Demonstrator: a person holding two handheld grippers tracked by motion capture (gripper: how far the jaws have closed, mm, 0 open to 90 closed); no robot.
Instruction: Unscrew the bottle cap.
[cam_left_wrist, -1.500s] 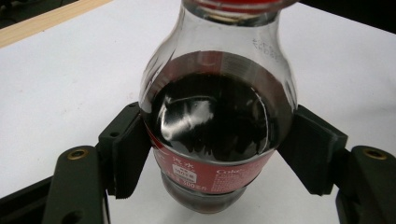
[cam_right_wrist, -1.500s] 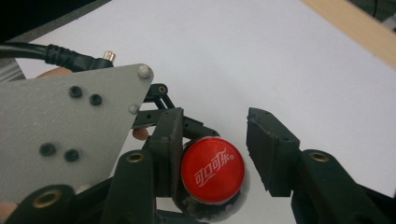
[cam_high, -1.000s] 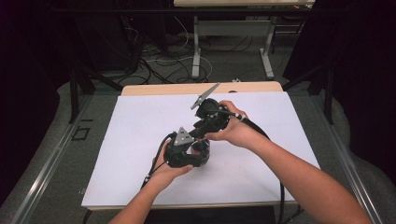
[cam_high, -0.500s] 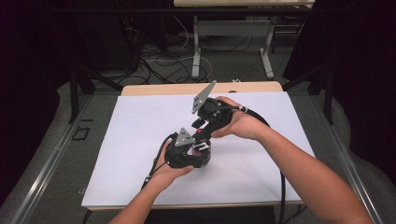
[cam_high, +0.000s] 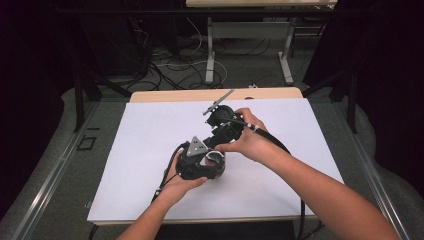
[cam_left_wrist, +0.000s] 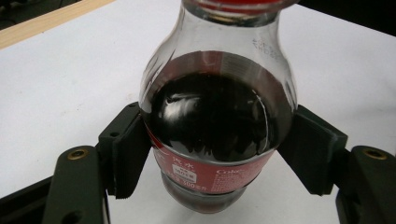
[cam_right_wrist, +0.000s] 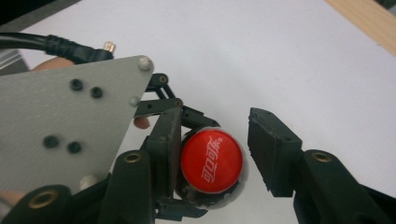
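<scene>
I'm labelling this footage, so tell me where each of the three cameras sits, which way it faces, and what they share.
High view: fixed above the person's side, looking forward and down on the white table; both forearms, left gripper and right gripper show.
Left gripper view: rides the left gripper, looking along its fingers, which clamp the cola bottle.
Right gripper view: rides the right gripper, looking down on the red cap between its open fingers.
Shared: both gripper views show the bottle and table.

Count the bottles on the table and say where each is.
1. The cola bottle stands on the white table, clamped between the left gripper fingers; its red cap sits between the open right gripper fingers.
</scene>
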